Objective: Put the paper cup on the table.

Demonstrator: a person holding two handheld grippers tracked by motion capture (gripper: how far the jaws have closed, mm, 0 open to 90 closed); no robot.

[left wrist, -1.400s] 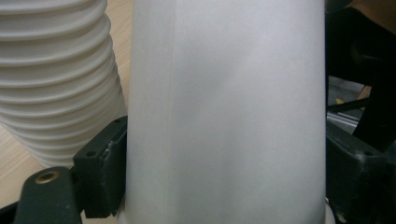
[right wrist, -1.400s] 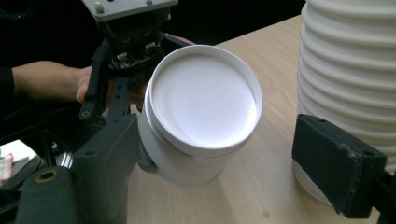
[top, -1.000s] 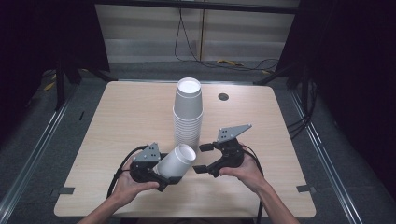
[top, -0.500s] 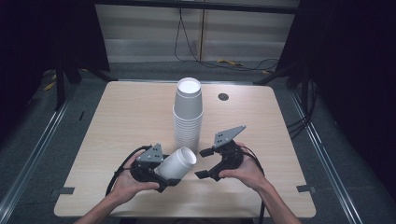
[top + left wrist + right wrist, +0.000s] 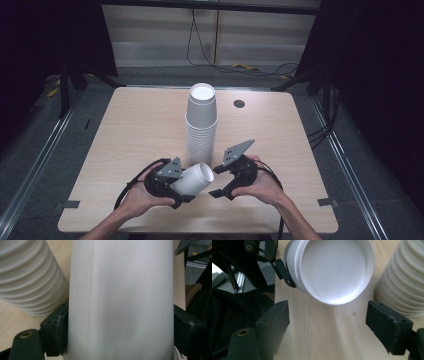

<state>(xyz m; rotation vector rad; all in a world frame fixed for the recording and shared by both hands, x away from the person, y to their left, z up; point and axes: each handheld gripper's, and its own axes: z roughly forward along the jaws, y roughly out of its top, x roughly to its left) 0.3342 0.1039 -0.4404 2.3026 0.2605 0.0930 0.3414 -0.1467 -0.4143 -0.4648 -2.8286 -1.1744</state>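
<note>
A white paper cup (image 5: 195, 178) lies on its side in my left gripper (image 5: 181, 186), just above the table near its front edge. In the left gripper view the two black pads (image 5: 56, 332) press on the wall of the cup (image 5: 120, 302), so that gripper is shut on it. The cup's mouth (image 5: 334, 270) faces my right gripper (image 5: 329, 330), and a second rim shows just behind the first. My right gripper (image 5: 216, 182) is open, with its jaws wide apart, nothing between them, and a short gap to the cup.
A tall stack of white cups (image 5: 201, 125) stands upside down mid-table, just behind both grippers and close to the held cup (image 5: 27, 277). The wooden table (image 5: 135, 130) has a small round hole (image 5: 239, 104) at the back. Dark floor and cables surround it.
The held cup has tipped a little lower, and its mouth has turned more toward the right gripper. The right gripper has edged slightly toward it. The stack has not moved.
</note>
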